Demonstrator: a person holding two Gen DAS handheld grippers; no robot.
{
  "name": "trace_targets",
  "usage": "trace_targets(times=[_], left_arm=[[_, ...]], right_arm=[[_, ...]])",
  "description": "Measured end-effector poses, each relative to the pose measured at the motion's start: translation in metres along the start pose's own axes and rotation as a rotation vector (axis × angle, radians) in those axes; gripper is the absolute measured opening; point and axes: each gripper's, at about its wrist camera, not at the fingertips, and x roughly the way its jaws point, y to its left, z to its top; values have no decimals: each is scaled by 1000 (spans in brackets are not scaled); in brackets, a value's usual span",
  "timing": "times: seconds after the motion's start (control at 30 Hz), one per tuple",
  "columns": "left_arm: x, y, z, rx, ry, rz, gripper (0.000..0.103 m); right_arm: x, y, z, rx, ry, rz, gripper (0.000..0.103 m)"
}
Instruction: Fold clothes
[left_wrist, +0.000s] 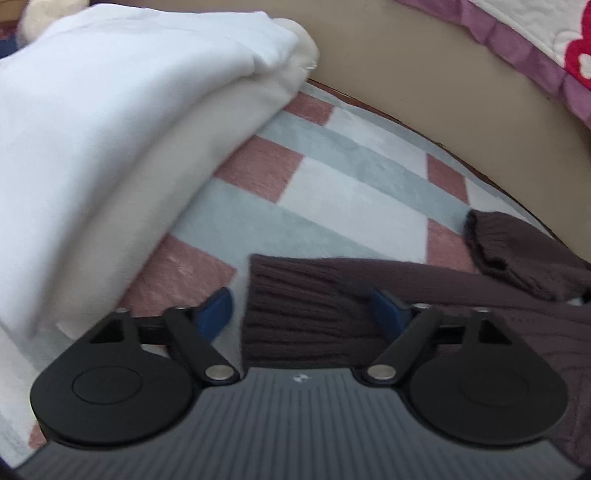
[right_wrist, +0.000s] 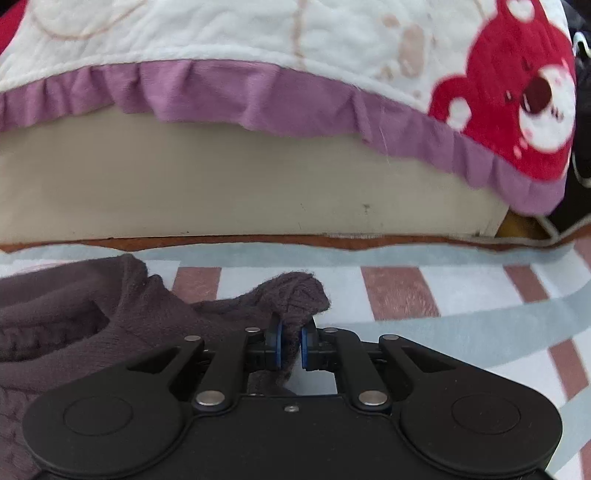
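A dark brown knit sweater (left_wrist: 424, 291) lies on a checked rug. In the left wrist view its ribbed hem (left_wrist: 295, 314) sits between the blue pads of my left gripper (left_wrist: 303, 314), whose jaws stand wide apart and do not press on it. A ribbed cuff (left_wrist: 491, 243) lies further right. In the right wrist view my right gripper (right_wrist: 291, 347) is shut on a bunched fold of the same brown sweater (right_wrist: 291, 295), lifted a little off the rug. The neck opening (right_wrist: 74, 325) lies at the left.
A stack of folded white and cream garments (left_wrist: 129, 129) lies left of the left gripper. The checked rug (right_wrist: 461, 295) in pink, grey and white extends right. A beige bed base (right_wrist: 258, 184) with a purple-frilled quilt (right_wrist: 295, 55) borders the far side.
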Motion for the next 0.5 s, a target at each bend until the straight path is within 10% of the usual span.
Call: trace_targets(times=[0.17, 0.23, 0.3, 0.5], left_arm=[[11, -27, -1, 185, 52, 44, 91], [8, -48, -7, 313, 45, 63, 37], [1, -70, -15, 411, 21, 75, 12], [-39, -105, 3, 578, -237, 220, 9]], right_arm=[[0, -4, -7, 86, 30, 48, 13], [2, -5, -9, 95, 39, 59, 13], [1, -4, -11, 90, 29, 71, 13], [-42, 4, -3, 69, -199, 79, 9]])
